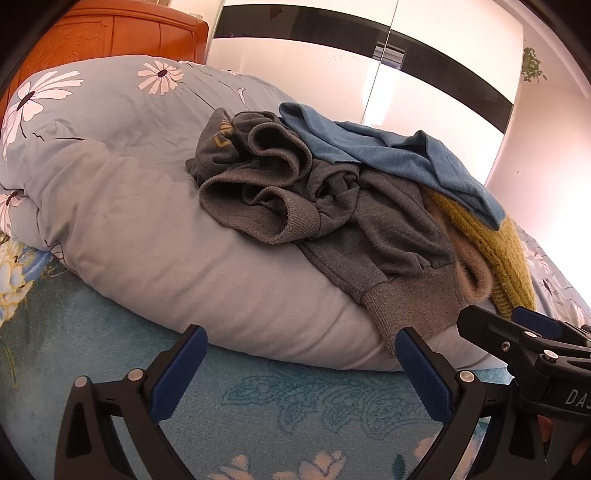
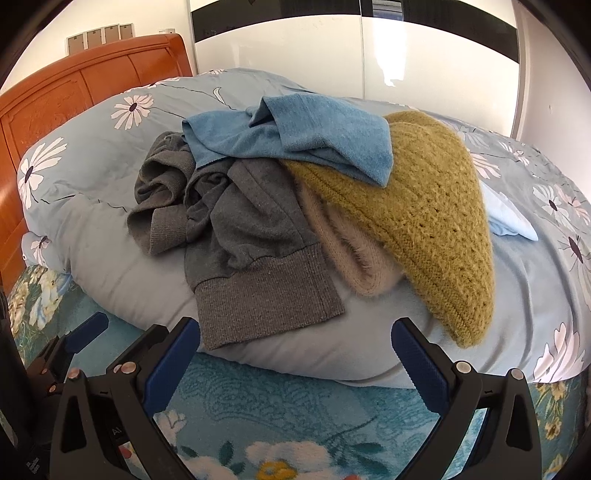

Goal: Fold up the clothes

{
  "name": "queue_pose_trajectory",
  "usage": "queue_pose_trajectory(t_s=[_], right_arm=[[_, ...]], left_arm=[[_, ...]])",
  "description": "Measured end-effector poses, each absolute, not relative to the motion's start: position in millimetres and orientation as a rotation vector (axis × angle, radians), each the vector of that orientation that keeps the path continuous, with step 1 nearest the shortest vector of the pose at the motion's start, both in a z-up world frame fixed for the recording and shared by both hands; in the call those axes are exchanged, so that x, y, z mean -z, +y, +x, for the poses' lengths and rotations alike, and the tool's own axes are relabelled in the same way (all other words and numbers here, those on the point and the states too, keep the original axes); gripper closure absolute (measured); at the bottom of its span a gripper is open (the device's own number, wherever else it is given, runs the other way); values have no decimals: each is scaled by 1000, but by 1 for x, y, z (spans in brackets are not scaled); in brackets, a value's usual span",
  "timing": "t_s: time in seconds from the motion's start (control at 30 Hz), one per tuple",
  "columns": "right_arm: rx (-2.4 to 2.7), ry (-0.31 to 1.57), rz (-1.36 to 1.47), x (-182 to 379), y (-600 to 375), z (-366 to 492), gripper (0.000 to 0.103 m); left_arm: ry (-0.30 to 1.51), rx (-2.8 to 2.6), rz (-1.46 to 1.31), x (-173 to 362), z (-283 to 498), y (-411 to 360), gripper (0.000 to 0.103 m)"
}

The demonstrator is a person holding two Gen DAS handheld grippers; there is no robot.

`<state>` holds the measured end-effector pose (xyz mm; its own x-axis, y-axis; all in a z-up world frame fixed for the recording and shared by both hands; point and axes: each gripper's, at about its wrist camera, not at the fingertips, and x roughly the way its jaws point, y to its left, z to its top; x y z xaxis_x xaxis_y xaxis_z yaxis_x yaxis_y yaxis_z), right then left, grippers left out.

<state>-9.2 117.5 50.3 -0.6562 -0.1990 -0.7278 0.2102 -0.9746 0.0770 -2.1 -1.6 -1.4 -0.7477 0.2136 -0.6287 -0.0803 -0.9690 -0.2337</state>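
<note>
A pile of clothes lies on a folded duvet (image 1: pixel 122 206) (image 2: pixel 110 177). A crumpled grey sweatshirt (image 1: pixel 362 229) (image 2: pixel 251 236) hangs over the duvet's front edge. A blue top (image 1: pixel 406 155) (image 2: pixel 314 129) lies over it. A mustard knit sweater (image 1: pixel 506 258) (image 2: pixel 424 214) and a beige fuzzy garment (image 2: pixel 351 243) lie to the right. My left gripper (image 1: pixel 301 354) is open and empty, just before the grey hem. My right gripper (image 2: pixel 295 347) is open and empty, below the grey hem; it also shows in the left wrist view (image 1: pixel 517 332).
The duvet rests on a teal floral bedspread (image 1: pixel 295 406) (image 2: pixel 295 406). An orange wooden headboard (image 1: pixel 110 33) (image 2: pixel 55 96) stands at the back left. A glossy white wardrobe (image 2: pixel 351 55) stands behind the bed. A pale blue cloth (image 2: pixel 509 218) lies right of the pile.
</note>
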Motion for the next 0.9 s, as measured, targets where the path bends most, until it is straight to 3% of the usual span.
queue_pose_trajectory(t_s=[0.2,0.5,0.63,0.77,0.9], right_arm=[[2646,40,1201,-53,116,-11,0],[2718,507,867,-129,105,-46,0],[2673,646,857,-132,88,-86,0],[2656,666,884,-128,73,-115,0],[2667,666,919,-121,63,-133,0]], left_arm=[[-296,-2789,-1035,1,-1,-5,0],[-413,-2798,-1072,-1,-3,-28,0],[-350,-2810,-1030,-1,-2,-23,0],[-239,-2827,-1028,0,-3,-13,0],[-251,-2818,-1036,-1,-5,-13,0]])
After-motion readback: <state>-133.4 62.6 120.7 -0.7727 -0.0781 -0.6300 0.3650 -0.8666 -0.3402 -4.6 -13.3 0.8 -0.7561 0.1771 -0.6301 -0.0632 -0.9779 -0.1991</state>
